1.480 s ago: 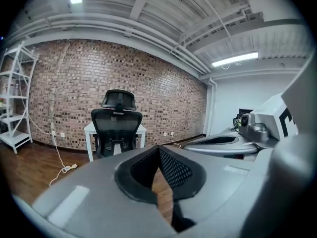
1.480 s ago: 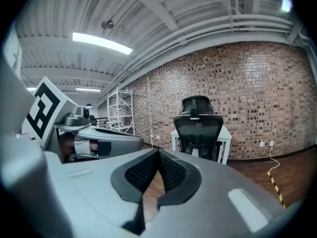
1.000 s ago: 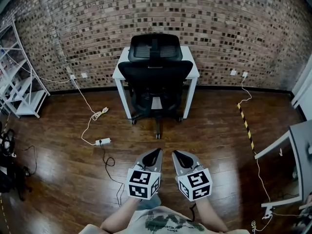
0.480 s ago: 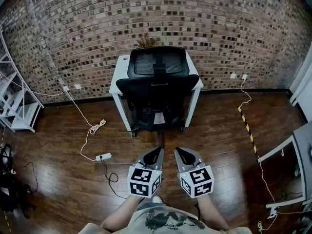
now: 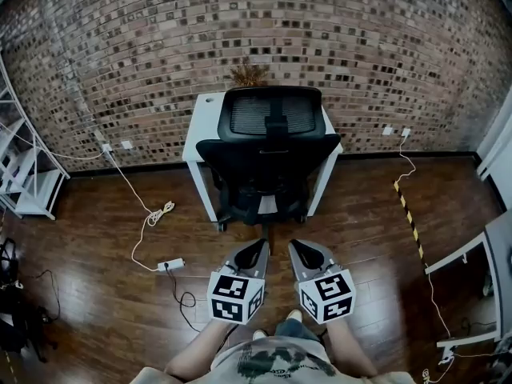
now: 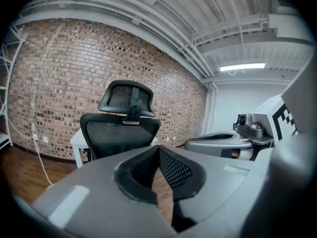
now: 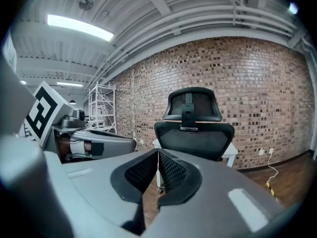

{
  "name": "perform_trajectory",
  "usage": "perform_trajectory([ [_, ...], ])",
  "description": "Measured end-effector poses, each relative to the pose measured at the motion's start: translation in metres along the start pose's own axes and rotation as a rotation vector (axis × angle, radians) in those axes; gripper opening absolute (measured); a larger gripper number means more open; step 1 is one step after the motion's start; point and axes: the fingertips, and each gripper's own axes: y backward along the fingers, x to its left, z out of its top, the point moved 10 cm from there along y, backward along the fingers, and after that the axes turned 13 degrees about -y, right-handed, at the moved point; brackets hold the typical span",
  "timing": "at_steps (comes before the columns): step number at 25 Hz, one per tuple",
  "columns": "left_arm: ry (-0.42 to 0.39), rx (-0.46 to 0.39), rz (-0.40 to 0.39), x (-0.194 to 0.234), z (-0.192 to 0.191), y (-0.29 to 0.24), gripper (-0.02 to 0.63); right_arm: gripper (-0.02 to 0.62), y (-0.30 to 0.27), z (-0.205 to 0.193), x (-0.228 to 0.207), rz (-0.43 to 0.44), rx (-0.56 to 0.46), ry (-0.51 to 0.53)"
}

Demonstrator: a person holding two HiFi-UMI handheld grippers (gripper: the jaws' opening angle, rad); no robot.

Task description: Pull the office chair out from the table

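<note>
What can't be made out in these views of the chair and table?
- Head view: the back of the chair hides its seat and most of the table; how far the seat sits under is unclear.
- Head view: the pot of the plant is behind the headrest.
- Left gripper view: the left gripper covers the chair's base.
- Head view: the shelf is cut off by the left edge.

The office chair (image 5: 268, 146) at frame centre is showing black mesh cloth in matt plastic, the worktop (image 5: 205, 122) is looking smooth white, the floor (image 5: 104, 294) is gleaming as glossy dark wood, the wall (image 5: 160, 46) is presenting rough brick, and the left claw (image 5: 258, 248) and right claw (image 5: 293, 246) are showing matt grey plastic with dimpled black pads (image 6: 174, 170).
</note>
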Motion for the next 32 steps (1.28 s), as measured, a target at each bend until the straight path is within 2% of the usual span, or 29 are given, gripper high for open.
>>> perform_trajectory([
  [8,-0.009,0.003,0.028,0.033,0.003,-0.043,0.015,0.003,-0.05,0.017,-0.027,0.033,-0.005,0.013],
  [24,-0.025,-0.076,0.119,0.124,0.069,-0.161,0.02,0.013,-0.162,0.117,-0.118,0.103,-0.067,0.068],
  [28,-0.023,-0.105,0.149,0.144,0.079,-0.171,0.03,0.047,-0.176,0.135,-0.135,0.148,-0.076,0.073],
  [32,-0.05,-0.126,0.112,0.176,0.092,-0.173,0.063,0.09,-0.185,0.158,-0.15,0.249,-0.115,0.085],
])
